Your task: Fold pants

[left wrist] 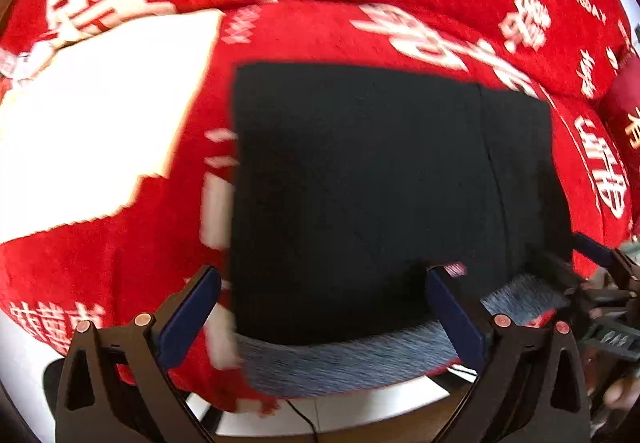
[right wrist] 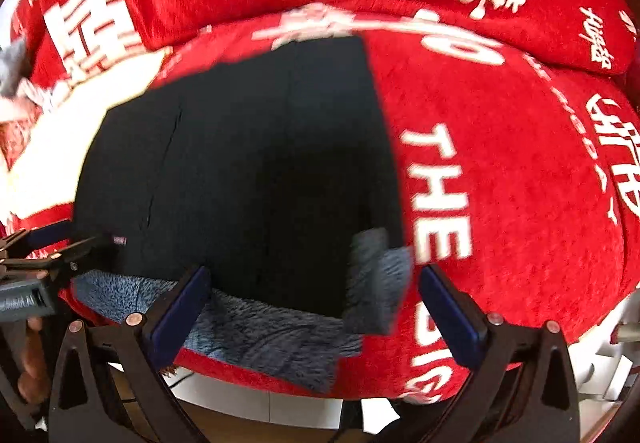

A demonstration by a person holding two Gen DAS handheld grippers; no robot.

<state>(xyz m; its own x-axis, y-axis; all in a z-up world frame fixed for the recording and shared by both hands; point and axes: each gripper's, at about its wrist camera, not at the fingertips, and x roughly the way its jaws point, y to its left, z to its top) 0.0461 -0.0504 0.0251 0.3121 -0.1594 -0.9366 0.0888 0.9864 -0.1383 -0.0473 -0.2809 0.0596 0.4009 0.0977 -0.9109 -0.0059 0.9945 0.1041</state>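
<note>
Both grippers wide open, nothing between the fingers. I've got the left gripper [left wrist: 324, 283] straddling the near-left part of the pants [left wrist: 360, 183], the right gripper [right wrist: 316, 283] over the near-right corner.

Pants: black, already folded into a compact block, lying flat on the red blanket [left wrist: 320, 31] with white lettering. Fuzzy grey lining [right wrist: 260, 327] sticks out along the near edge, and a flap of it is flipped up at the near-right corner [right wrist: 376, 275]. White folded cloth [left wrist: 100, 115] lies to the left, apart from the pants.

My read: next step is another fold, near edge carried to the far edge.

How I'd do it well:
- Drop both sets of fingers onto the near edge, one finger under all layers, one on top. Catching only the lining would peel the stack apart.
- Right side: tuck or include that flipped flap in the pinch.
- Close both together, lift level, carry over evenly so the edges line up.
- Both views are blurry; I'd settle before closing.
</note>
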